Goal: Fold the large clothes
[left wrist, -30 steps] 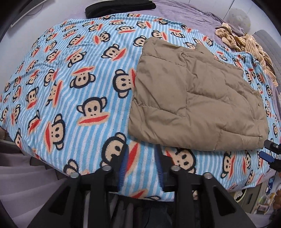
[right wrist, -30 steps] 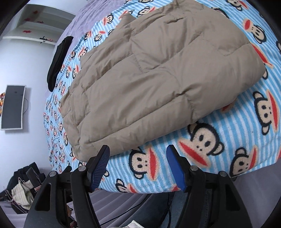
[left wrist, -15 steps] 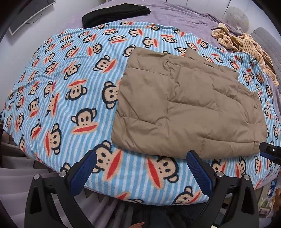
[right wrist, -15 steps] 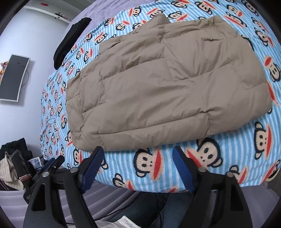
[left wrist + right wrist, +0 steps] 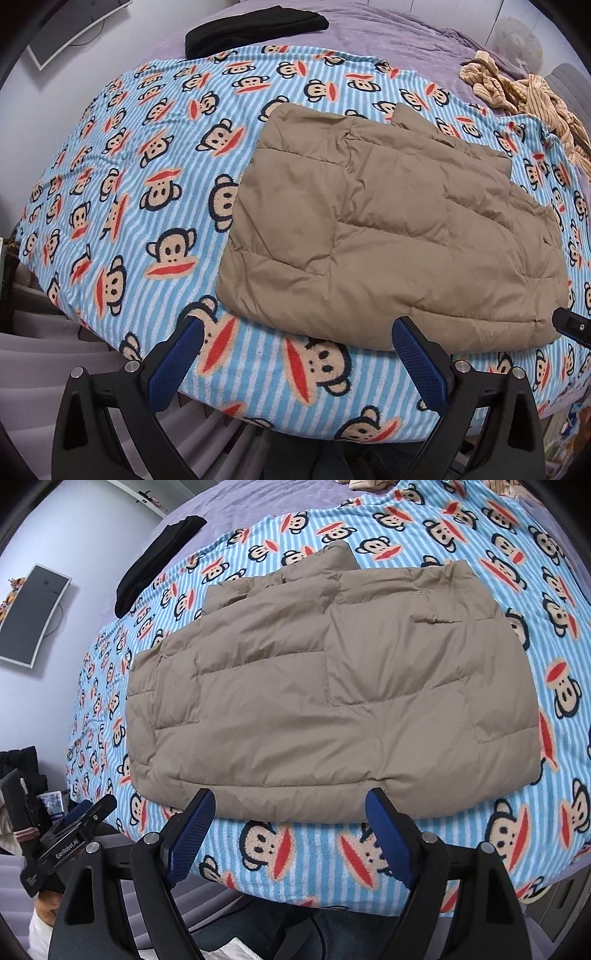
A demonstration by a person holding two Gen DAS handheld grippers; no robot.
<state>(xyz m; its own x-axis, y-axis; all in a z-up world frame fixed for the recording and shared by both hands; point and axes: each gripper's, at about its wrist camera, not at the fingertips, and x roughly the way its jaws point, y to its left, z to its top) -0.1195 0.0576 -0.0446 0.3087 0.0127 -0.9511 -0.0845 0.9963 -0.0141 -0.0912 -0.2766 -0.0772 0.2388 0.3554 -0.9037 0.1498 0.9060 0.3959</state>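
A tan quilted jacket (image 5: 388, 236) (image 5: 332, 701) lies folded into a flat rectangle on a blue striped blanket with monkey faces (image 5: 147, 166) (image 5: 480, 849). My left gripper (image 5: 297, 328) hangs open above the blanket's near edge, just short of the jacket's near left corner, with nothing between its blue pads. My right gripper (image 5: 291, 801) stands open over the jacket's near hem, not touching it. In the right wrist view the left gripper (image 5: 85, 823) shows at lower left. The right gripper's tip (image 5: 570, 325) peeks in at the right edge of the left wrist view.
A black folded garment (image 5: 255, 29) (image 5: 155, 561) lies at the far end on the purple sheet (image 5: 388, 37). Tan striped clothes (image 5: 535, 99) are heaped at the far right. A monitor (image 5: 33, 616) hangs on the wall. The bed's edge drops off just below both grippers.
The left jaws went from nearly shut to wide open, and the right jaws widened a little. Both grippers drew back and rose from the jacket. The jacket stayed still.
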